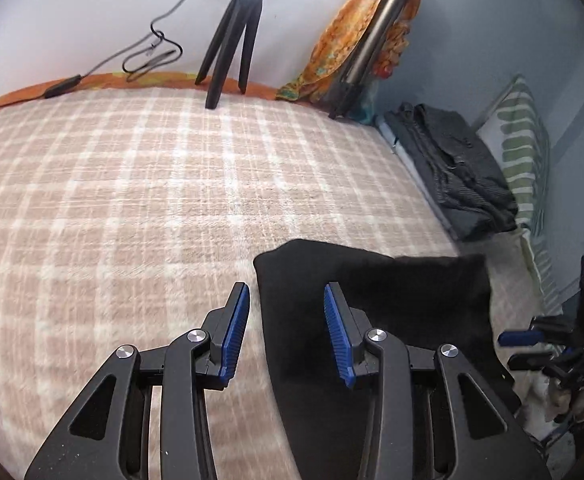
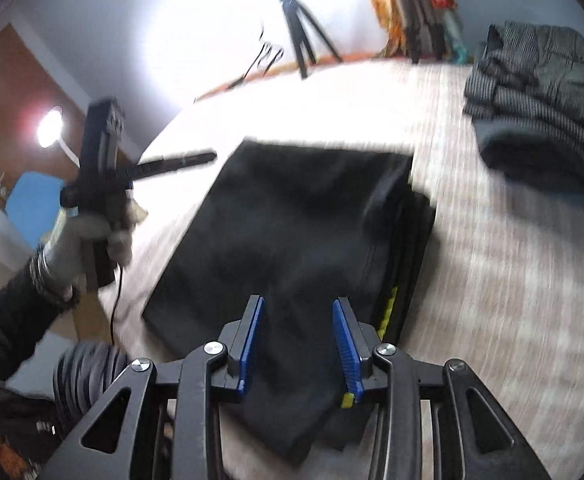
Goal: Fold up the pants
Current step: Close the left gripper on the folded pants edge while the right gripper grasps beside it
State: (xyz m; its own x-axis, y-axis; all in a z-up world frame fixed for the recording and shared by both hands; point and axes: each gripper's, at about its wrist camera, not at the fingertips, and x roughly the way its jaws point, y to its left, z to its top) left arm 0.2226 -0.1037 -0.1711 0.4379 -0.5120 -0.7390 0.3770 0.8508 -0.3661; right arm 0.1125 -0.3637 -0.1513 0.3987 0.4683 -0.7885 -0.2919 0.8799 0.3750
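**Black pants lie folded on a plaid bed, both grippers spread and empty**

Nearest, the right gripper (image 2: 298, 344) hovers low over the folded black fabric pants (image 2: 292, 220), its ribbed blue pads (image 2: 346, 344) wide apart and gripping nothing. The pants form a flat, matte rectangle with stacked layers along one edge, apparently near finished. The left gripper (image 1: 285, 334), also spread wide and empty, sits above the pants' corner (image 1: 372, 300). They rest on a fuzzy beige-and-white plaid blanket (image 1: 131, 200). Further off lies a heap of grey ribbed garments (image 1: 452, 168), likely set aside. Farthest stands a small black tripod (image 1: 231, 40).
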